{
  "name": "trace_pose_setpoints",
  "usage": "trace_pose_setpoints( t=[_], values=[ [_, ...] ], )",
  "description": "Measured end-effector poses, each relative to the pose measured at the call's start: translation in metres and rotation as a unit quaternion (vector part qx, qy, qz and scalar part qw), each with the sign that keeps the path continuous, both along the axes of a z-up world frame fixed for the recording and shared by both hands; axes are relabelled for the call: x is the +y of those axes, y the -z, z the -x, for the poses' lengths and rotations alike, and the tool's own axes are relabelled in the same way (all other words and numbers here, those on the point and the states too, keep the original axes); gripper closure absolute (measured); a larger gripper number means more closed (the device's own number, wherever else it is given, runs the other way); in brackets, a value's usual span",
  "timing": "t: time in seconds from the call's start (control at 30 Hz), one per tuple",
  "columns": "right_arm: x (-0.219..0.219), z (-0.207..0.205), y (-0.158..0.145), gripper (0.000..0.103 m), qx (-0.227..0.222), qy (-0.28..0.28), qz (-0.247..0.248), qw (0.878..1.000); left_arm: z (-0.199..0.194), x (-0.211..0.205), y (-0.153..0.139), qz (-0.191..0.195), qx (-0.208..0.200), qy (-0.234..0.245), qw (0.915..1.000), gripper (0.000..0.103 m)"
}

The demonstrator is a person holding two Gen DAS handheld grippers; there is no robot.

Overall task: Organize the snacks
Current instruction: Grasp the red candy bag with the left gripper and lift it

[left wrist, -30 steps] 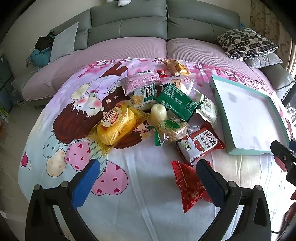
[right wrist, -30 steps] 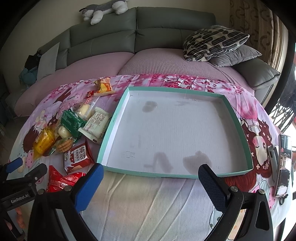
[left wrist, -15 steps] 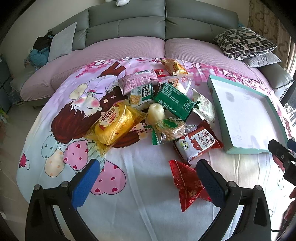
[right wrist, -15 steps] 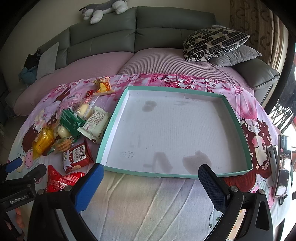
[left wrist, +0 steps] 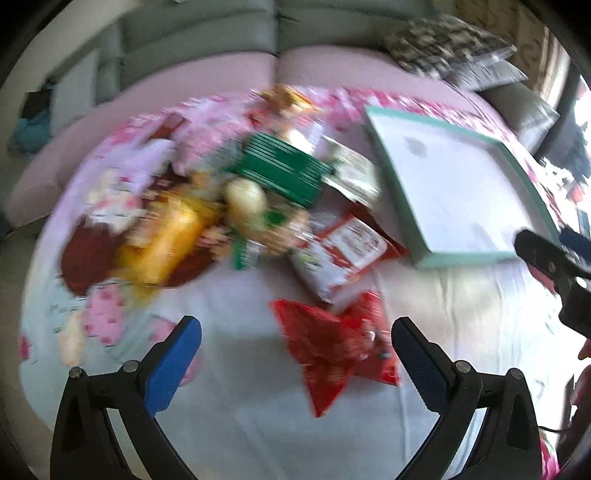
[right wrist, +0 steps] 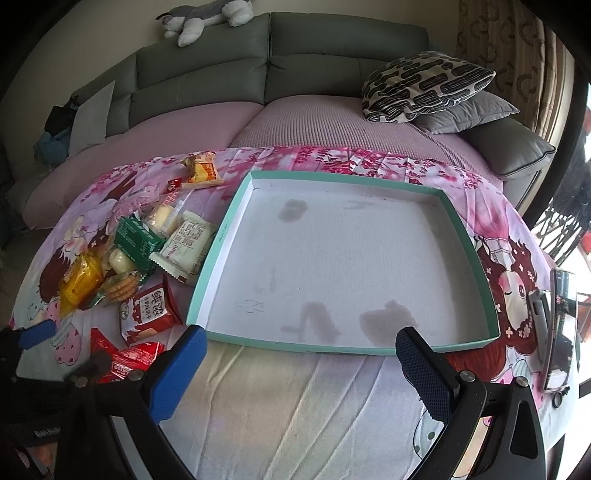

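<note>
A pile of snack packets lies on a printed bedsheet: a red packet nearest, a red-and-white packet, a yellow packet and a green box. My left gripper is open and empty, with the red packet between its fingers and just ahead. The left wrist view is blurred. A shallow teal-rimmed tray with a white floor lies to the right of the pile. My right gripper is open and empty in front of the tray's near rim. The pile also shows in the right wrist view, with the red-and-white packet at its near side.
A grey sofa with a patterned cushion and a plush toy stands behind. A phone on a stand sits at the right edge. The left gripper shows at the lower left of the right wrist view.
My left gripper has moved forward and to the right toward the red packet, and its view is now blurred. My right gripper has barely moved.
</note>
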State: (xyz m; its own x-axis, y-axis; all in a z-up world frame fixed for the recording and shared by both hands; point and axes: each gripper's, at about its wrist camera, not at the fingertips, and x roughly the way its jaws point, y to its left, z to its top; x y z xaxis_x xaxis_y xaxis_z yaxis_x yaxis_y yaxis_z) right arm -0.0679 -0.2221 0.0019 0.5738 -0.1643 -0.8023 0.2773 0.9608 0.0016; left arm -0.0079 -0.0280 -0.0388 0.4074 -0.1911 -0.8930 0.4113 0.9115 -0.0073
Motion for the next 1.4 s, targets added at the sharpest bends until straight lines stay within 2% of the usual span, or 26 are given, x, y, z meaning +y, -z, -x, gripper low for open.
trace_pose_setpoints(
  t=[0.03,0.1,0.13,0.2,0.27,0.4,0.67,0.9,1.1,1.27,1.4],
  values=[
    [0.0,0.0,0.0,0.0,0.001,0.0,0.001,1.0,-0.002,-0.003,0.005,0.003,0.014,0.008,0.9999,0.004],
    [0.001,-0.001,0.001,0.0,0.002,-0.001,0.003,1.0,-0.005,-0.008,0.013,0.005,0.034,0.019,0.9992,0.019],
    [0.001,-0.001,0.001,0.0,0.003,-0.002,0.005,1.0,-0.007,-0.01,0.017,0.016,0.048,0.026,0.9984,0.021],
    [0.003,-0.002,0.001,0.0,0.003,-0.003,0.008,1.0,-0.008,-0.012,0.02,0.03,0.06,0.032,0.9972,0.036],
    [0.005,-0.003,0.002,0.0,0.004,-0.003,0.01,1.0,-0.007,-0.012,0.02,0.039,0.06,0.035,0.9969,0.041],
    [0.009,-0.006,0.003,0.0,0.004,-0.007,0.014,1.0,-0.004,-0.008,0.018,0.058,0.065,0.032,0.9957,0.042],
    [0.023,-0.013,0.003,0.0,-0.006,-0.022,0.015,1.0,-0.004,0.026,0.004,0.092,0.065,0.016,0.9936,0.044],
    [0.053,-0.028,0.008,0.0,-0.016,-0.077,-0.004,0.997,-0.011,0.066,-0.003,0.075,0.031,-0.03,0.9962,0.044],
    [0.087,-0.039,0.01,0.0,-0.036,-0.137,-0.011,0.99,-0.02,0.116,-0.01,0.088,0.009,-0.08,0.9928,0.044],
    [0.116,-0.056,0.021,0.001,-0.019,-0.173,-0.023,0.985,-0.026,0.136,-0.005,0.091,0.004,-0.109,0.9898,0.043],
    [0.135,-0.063,0.029,0.005,-0.013,-0.202,-0.007,0.979,-0.025,0.145,-0.001,0.099,0.008,-0.121,0.9877,0.043]
  ],
)
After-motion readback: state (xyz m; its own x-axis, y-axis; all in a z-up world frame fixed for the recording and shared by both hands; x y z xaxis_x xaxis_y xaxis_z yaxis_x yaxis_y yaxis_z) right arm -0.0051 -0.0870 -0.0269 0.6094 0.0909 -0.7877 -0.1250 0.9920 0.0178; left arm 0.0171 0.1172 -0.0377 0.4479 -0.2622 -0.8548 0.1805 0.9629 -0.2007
